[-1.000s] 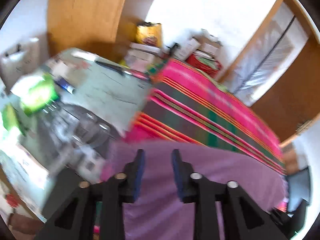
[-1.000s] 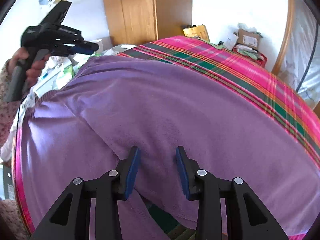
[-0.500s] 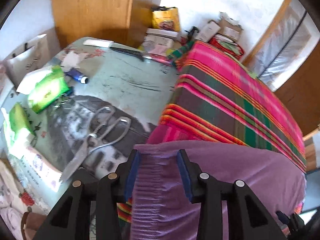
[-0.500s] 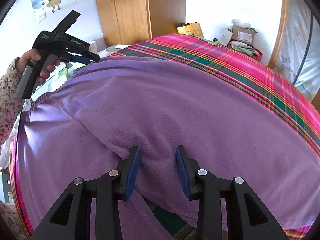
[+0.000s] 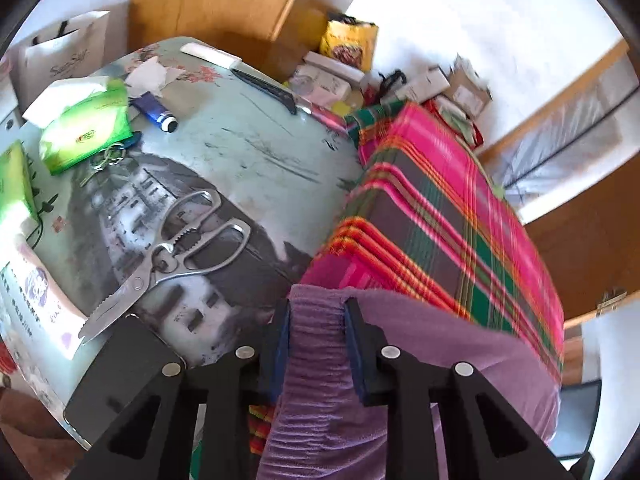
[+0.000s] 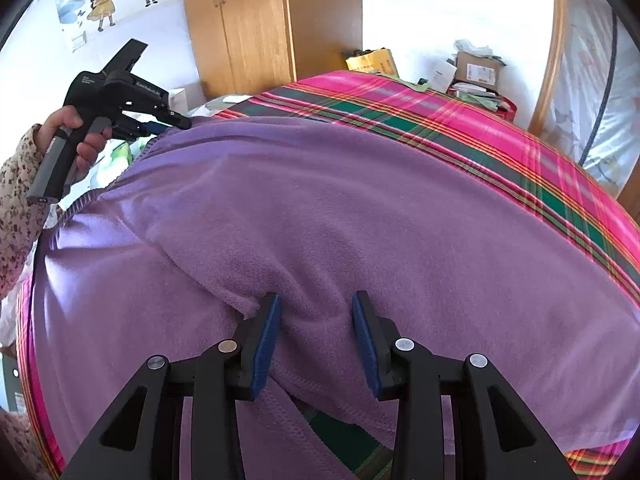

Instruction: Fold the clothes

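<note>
My left gripper [image 5: 317, 312] straddles the ribbed corner hem of the purple fleece garment [image 5: 320, 412]. Its jaws have just been closing, and the gathered cloth now fills the gap between the blue pads, which press on it from both sides. That corner lies at the bed's edge, just beside the side table [image 5: 248, 152].

My right gripper [image 6: 316, 314] stands with jaws apart over a raised fold of the same garment [image 6: 320, 208]. The fleece bulges up between the pads; the left pad touches the fold, and I cannot tell whether the right pad bears on it. Below the pads the stitched hem turns back, exposing a strip of the plaid bedspread [image 6: 440, 116].

The garment spreads flat across the bedspread from my right jaws to the far left corner, where my left hand [image 6: 76, 136] holds the other gripper against the hem.

On the table lie metal kitchen shears [image 5: 176, 256], near the gripped corner, and a green tissue pack [image 5: 86, 128] further off.
</note>
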Tool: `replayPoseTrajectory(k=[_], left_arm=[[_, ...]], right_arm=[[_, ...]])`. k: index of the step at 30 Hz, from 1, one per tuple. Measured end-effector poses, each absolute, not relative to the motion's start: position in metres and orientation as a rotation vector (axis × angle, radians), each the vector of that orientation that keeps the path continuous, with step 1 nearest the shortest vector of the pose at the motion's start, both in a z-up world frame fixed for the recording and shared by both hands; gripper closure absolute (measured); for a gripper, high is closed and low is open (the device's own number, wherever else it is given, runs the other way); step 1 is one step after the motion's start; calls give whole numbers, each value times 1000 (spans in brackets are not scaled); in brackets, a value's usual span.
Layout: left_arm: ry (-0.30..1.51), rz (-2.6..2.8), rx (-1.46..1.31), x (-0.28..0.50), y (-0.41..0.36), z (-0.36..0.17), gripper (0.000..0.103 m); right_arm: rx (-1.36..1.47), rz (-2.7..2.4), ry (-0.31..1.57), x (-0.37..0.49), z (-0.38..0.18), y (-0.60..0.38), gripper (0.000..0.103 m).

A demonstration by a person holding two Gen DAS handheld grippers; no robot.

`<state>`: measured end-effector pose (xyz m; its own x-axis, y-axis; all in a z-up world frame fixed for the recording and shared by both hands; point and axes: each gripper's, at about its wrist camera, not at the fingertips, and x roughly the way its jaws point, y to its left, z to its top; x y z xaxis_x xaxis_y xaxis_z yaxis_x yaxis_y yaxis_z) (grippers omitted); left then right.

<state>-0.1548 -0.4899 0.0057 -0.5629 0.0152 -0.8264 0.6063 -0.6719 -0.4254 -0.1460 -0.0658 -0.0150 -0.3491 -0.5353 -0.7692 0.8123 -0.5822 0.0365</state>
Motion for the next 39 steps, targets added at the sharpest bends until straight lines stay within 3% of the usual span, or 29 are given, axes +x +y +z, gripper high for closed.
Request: replayPoseTrajectory(k=[12, 16, 24, 29, 39], left_arm=[[952, -2265, 1196, -157, -487, 2, 75], [856, -2290, 1186, -155, -481, 14, 74], [451, -2417, 1148, -156, -450, 42, 74], [224, -2509, 1263, -174, -423, 43, 74], [-124, -2631, 1409, -199, -380, 38, 73]], right_arm=[[972, -1982, 461, -150, -12, -66, 65], [955, -1966, 425, -158, -5, -62, 65], [854, -2052, 502, -193, 13, -70, 65], [822, -2037, 560, -221, 13, -89, 65], [857, -1983, 596, -259, 1, -115, 64]])
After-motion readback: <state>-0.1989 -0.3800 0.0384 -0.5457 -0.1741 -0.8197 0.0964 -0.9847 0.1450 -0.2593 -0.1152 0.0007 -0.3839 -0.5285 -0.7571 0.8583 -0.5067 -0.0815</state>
